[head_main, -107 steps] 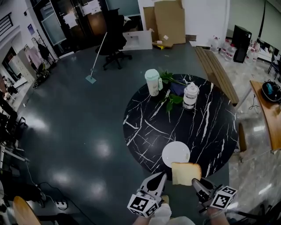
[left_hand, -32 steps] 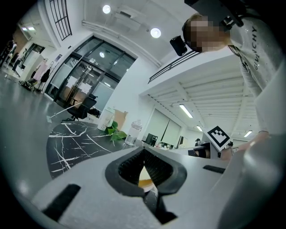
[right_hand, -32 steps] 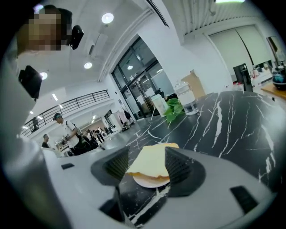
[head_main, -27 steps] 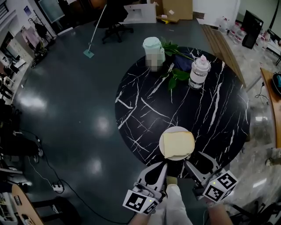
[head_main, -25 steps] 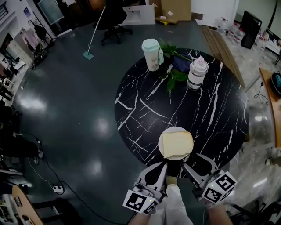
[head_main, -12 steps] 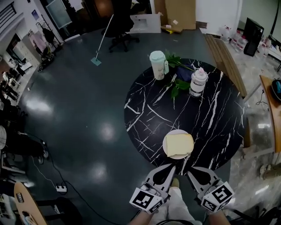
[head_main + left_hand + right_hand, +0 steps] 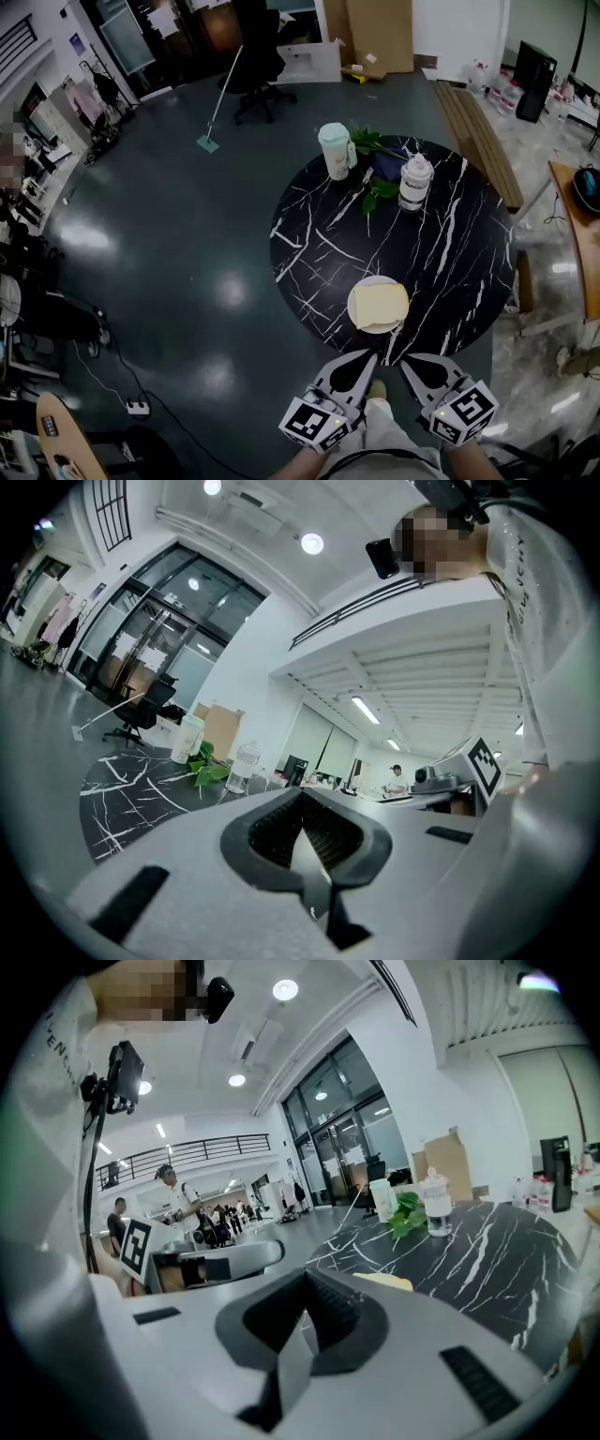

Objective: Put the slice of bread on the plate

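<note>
The pale slice of bread (image 7: 379, 304) lies flat on the small white plate (image 7: 360, 323) near the front edge of the round black marble table (image 7: 422, 253). Both grippers hang in front of the table edge, away from the plate. My left gripper (image 7: 367, 358) is shut and holds nothing, and the left gripper view shows its jaws (image 7: 302, 808) meeting. My right gripper (image 7: 410, 364) is also shut and empty. In the right gripper view its jaws (image 7: 305, 1283) are together, and the bread (image 7: 384, 1281) shows just beyond them on the table (image 7: 478, 1241).
At the table's far side stand a white cup (image 7: 334, 150), a clear bottle (image 7: 409, 182) and green leaves (image 7: 373, 195). Beyond are an office chair (image 7: 258, 66), a leaning mop (image 7: 220, 98) and a wooden bench (image 7: 473, 131). Cables lie on the floor (image 7: 141, 405) at the left.
The bread, earlier held at the plate's edge, now rests on the plate. Within the last second the right jaws have shut, and both grippers have drawn back from the table and risen.
</note>
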`<state>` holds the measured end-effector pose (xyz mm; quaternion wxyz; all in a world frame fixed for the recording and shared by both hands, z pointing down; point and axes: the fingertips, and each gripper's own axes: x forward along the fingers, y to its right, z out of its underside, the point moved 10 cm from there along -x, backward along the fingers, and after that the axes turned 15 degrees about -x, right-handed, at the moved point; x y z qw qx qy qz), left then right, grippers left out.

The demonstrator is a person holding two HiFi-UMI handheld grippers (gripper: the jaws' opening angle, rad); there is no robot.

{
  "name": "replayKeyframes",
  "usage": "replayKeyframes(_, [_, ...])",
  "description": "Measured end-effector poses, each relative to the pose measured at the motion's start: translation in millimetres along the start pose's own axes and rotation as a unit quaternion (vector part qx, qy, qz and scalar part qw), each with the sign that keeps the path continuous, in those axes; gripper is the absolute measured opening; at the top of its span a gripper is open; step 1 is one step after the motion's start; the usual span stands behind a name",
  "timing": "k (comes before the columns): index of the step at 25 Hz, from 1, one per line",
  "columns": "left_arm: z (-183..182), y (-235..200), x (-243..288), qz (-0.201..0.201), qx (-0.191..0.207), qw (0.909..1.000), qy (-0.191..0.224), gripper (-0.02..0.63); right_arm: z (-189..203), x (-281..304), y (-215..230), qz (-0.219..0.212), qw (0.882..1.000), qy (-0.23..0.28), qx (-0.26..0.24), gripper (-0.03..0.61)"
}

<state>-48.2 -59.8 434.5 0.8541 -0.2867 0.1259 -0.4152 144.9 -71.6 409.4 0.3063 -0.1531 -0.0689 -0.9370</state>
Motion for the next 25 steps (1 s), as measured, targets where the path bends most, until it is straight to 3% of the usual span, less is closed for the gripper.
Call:
replayKeyframes(11, [-12,4,-9,0.009,0.018,0.9998,0.004,0.008,-15,-11,-10,0.010,1.000,0.020,-0.001,0.011])
replayKeyframes(25, [-13,8,-15,0.006,0.011,0.9999,0.001,0.007,-14,-21,-15,0.020,0.999,0.030,0.014,0.011])
